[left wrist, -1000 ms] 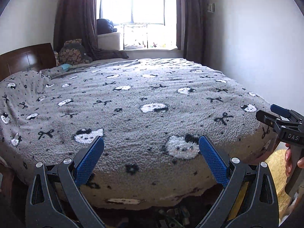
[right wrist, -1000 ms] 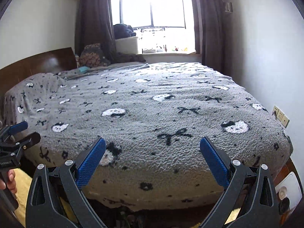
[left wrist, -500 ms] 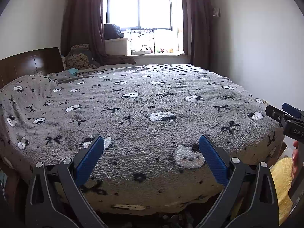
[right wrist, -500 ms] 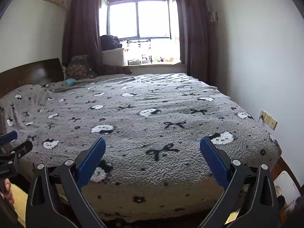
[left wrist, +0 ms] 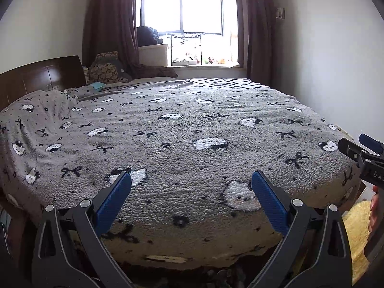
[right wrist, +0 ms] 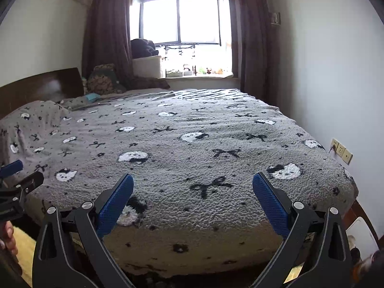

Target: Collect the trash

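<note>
Grippers, left (left wrist: 190, 187) and right (right wrist: 193, 188), both wide, unloaded, over blanket (left wrist: 192, 129) foot edge

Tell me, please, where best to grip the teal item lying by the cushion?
Probably its near edge, from above and from our side: the teal item looks flat on the blanket, with the cushion close behind it blocking the far side. Its exact shape is too small to tell.
</note>
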Demonstrator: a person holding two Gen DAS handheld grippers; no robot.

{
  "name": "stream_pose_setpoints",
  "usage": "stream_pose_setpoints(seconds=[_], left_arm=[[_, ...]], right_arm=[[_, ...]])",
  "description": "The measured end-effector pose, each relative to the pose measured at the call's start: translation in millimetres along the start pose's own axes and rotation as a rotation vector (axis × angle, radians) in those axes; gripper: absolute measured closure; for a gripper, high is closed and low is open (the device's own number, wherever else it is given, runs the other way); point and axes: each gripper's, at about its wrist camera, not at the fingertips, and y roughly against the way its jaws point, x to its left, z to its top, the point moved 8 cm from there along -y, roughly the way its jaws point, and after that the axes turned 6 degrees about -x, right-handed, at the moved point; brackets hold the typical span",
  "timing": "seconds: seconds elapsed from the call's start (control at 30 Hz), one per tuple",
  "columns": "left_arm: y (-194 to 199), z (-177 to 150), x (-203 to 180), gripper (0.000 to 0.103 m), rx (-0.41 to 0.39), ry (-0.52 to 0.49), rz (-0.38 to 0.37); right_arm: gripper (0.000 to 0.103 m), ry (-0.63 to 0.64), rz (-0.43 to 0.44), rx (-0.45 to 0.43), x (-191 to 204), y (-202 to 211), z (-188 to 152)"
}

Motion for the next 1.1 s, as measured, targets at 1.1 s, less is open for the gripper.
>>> stream_pose_setpoints(seconds=[1.1], left_arm=[[-3.4, -4.8, 6.4, 0.008, 0.024, 0.035, 0.027]], right_arm=[[0.004, -0.01, 0.015, 0.007, 8.5, 0.2, -2.7]])
